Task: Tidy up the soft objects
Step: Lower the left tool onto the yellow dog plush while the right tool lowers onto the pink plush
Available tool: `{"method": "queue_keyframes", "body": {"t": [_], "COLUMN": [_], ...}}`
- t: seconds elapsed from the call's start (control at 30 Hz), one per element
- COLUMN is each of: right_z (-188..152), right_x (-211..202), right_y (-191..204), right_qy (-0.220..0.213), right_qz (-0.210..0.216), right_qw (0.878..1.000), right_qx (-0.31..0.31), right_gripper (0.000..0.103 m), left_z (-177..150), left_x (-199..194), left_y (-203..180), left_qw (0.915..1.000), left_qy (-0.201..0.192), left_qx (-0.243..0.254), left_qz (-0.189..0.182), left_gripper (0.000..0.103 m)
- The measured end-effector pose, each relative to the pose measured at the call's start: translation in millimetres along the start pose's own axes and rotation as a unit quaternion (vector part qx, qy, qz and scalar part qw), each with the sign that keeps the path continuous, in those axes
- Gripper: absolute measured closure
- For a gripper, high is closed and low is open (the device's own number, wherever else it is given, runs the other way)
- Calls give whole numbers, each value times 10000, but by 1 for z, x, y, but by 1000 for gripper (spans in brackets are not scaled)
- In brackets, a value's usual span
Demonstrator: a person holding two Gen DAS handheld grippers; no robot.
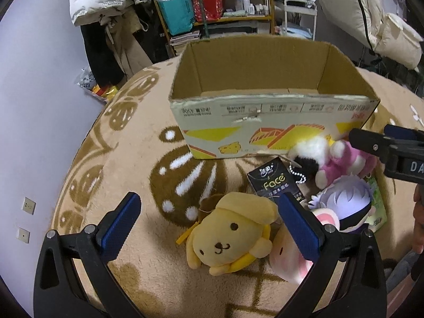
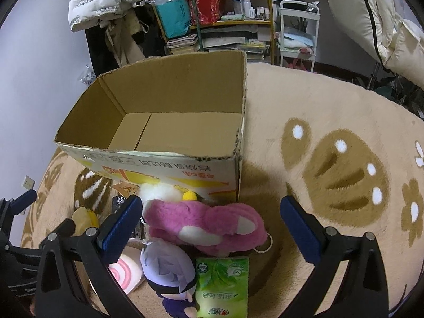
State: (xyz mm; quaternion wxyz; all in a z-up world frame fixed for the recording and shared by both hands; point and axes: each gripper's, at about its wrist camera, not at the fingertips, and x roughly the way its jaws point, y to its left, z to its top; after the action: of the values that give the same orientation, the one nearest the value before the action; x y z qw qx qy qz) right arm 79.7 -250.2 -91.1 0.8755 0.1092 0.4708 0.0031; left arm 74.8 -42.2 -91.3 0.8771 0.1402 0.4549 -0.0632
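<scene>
Plush toys lie clustered on the beige carpet (image 2: 331, 111) just in front of the open brown cardboard box (image 1: 265, 122), which is empty inside. A yellow floppy-eared dog plush (image 1: 233, 235) sits between the fingers of the left tongs (image 1: 209, 228), which are spread wide and grip nothing. The right tongs (image 2: 212, 225) are likewise wide open over a pink furry plush (image 2: 206, 225). Nearby lie a lilac-haired doll (image 2: 169, 273), a black pack reading "Face" (image 1: 275, 182), and a green tissue pack (image 2: 222, 286) with unreadable print.
</scene>
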Motion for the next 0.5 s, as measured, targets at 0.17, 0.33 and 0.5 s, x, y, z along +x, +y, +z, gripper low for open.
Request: {"method": "queue_keyframes", "body": {"t": [0.17, 0.33, 0.5], "right_z": [-1, -3, -5], "right_x": [6, 13, 16], "right_y": [-1, 2, 2], "right_qy": [156, 262, 319], "right_qz": [60, 69, 76], "right_qw": [9999, 9996, 9995], "right_qx": [25, -34, -42], "right_gripper": [0, 0, 0], "left_z": [-3, -5, -7], "left_x": [11, 19, 28], "left_y": [-5, -9, -4], "left_qw": [9997, 9991, 9984], "left_qy": [210, 377, 563], "left_qx": [100, 167, 4], "left_qz": [21, 22, -32], "left_gripper": [1, 1, 1]}}
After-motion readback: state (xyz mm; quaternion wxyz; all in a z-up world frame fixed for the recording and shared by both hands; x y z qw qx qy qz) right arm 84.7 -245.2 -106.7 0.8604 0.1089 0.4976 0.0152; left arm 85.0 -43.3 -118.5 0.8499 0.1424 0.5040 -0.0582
